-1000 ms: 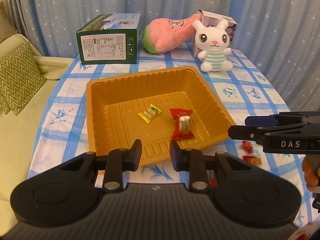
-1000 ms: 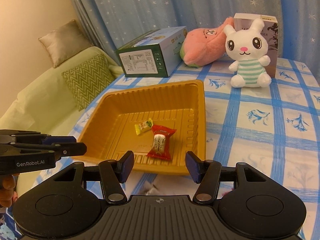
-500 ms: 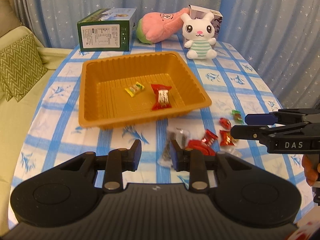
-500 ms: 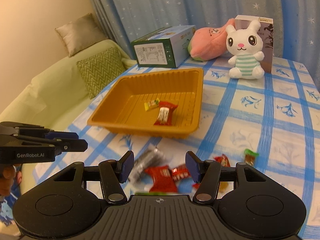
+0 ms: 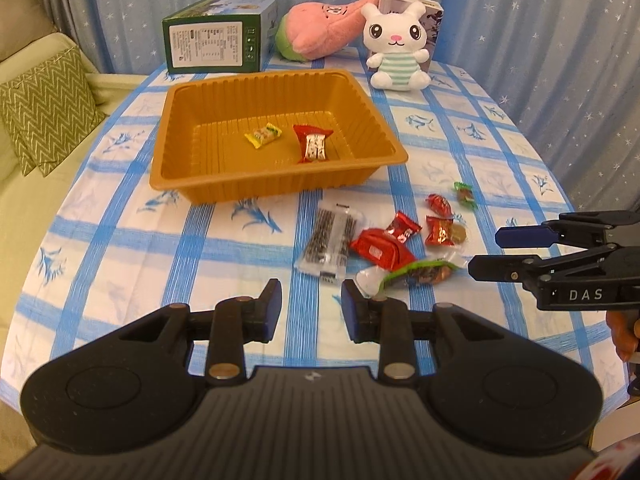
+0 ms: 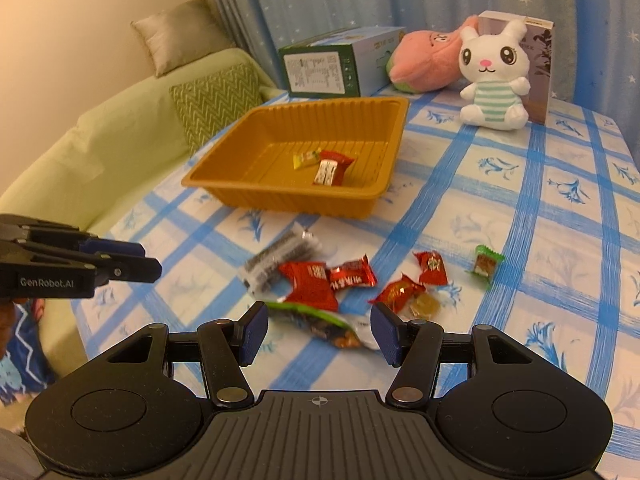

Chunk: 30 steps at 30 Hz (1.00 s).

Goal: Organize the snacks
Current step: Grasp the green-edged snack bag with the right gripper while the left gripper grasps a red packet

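Observation:
An orange tray (image 5: 280, 186) on the blue-checked table holds a yellow candy (image 5: 263, 135) and a red-and-white snack (image 5: 314, 146). Several loose snacks lie in front of it: a dark sesame bar (image 5: 330, 240), a red packet (image 5: 380, 250), a green-edged packet (image 5: 416, 274) and small red candies. My left gripper (image 5: 310, 300) hovers just short of the sesame bar, jaws opening, nothing between them. My right gripper (image 6: 318, 328) is open above the green-edged packet (image 6: 332, 326), not touching it. Each gripper shows from the side in the other's view.
A green box (image 5: 216, 42), a pink plush (image 5: 320, 32) and a white bunny (image 5: 396, 48) stand behind the tray. A small green candy (image 5: 464, 194) lies apart on the right. A sofa with a zigzag cushion (image 5: 48, 108) borders the table's left edge.
Both grippers have drawn back from the tray toward the near side of the table, bringing the loose snacks into view. The left jaws stand slightly wider.

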Each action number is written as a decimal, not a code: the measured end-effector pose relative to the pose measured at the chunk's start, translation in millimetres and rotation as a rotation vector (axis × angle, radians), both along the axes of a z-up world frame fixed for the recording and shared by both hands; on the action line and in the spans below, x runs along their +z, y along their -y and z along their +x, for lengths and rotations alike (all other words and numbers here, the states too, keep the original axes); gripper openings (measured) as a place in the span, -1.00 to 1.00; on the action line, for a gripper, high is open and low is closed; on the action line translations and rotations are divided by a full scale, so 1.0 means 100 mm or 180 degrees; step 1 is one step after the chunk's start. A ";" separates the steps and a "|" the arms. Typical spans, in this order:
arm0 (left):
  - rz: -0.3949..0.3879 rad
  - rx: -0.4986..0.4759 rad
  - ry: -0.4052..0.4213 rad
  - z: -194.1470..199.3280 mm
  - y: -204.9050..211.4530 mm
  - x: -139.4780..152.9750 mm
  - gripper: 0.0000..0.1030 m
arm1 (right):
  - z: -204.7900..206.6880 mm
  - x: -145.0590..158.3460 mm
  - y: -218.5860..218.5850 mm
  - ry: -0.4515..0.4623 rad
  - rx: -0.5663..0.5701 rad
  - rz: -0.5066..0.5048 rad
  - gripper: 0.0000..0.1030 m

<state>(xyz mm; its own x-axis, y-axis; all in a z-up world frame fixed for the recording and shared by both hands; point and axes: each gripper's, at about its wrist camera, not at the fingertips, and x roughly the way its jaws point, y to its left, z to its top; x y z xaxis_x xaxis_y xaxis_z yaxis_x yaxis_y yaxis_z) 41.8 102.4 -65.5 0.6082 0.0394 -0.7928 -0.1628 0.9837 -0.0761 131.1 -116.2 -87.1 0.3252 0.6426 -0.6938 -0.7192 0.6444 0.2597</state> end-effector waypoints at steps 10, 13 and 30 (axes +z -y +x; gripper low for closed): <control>0.0000 0.0180 -0.0075 -0.16 0.03 -0.10 -0.43 | 0.02 -0.18 -0.09 0.0182 0.0391 -0.0215 0.11; 0.0020 0.0256 -0.0083 -0.19 0.00 -0.12 -0.43 | 0.07 -0.26 -0.17 0.0229 0.0539 -0.0301 0.11; 0.0031 0.0438 -0.0174 -0.25 -0.15 -0.20 -0.43 | 0.28 -0.66 -0.61 0.0370 0.1093 -0.0664 0.11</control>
<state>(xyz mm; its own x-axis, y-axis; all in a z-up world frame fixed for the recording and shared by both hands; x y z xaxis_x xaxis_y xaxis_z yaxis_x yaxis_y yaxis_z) 16.4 116.9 -85.5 0.5525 0.1274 -0.8237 -0.2999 0.9524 -0.0539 159.4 -55.2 -153.5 0.2003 0.5770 -0.7918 -0.9184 0.3921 0.0534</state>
